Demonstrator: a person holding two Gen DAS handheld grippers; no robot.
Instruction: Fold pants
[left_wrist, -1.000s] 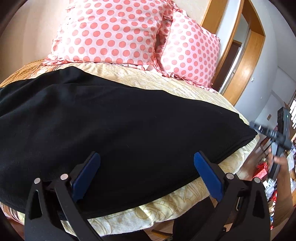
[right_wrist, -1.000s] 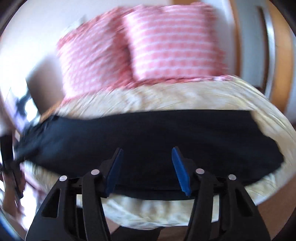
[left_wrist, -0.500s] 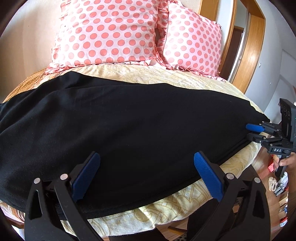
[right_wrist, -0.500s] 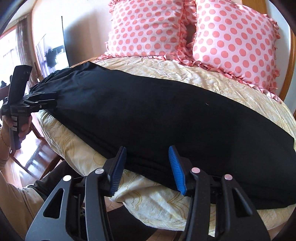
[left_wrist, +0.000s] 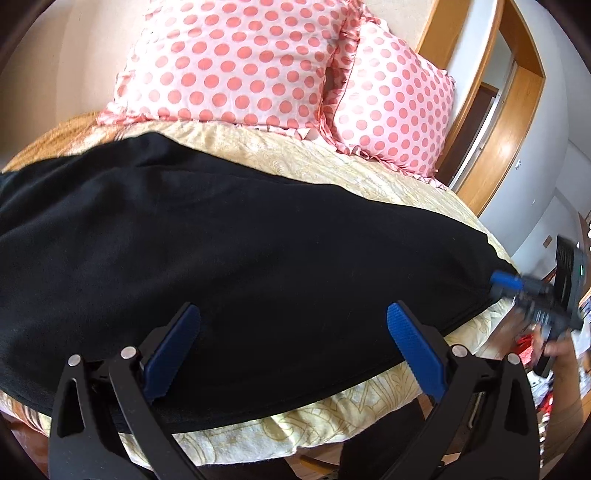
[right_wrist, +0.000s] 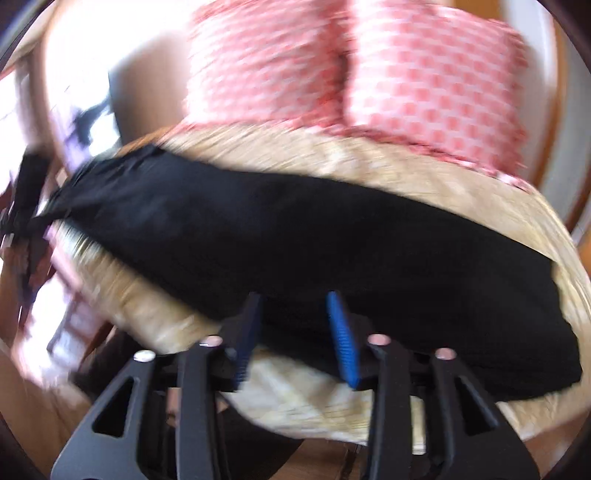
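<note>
Black pants lie flat across the yellow bedspread, reaching from the left edge to the right. My left gripper hangs over their near hem, open wide with nothing between its blue pads. At the pants' right end sits my right gripper, blurred, held by a hand. In the blurred right wrist view the right gripper is at the near edge of the pants. Its jaws are opening, with black cloth at the tips and no pad pressing on it.
Two pink polka-dot pillows lean at the head of the bed. A wooden door frame stands at the right. The bed's near edge drops to a wooden floor, and clutter lies on the floor at the right.
The right gripper has shifted along the pants' right end and its view is now blurred by motion, closer to the near hem. The left gripper stays open in about the same place.
</note>
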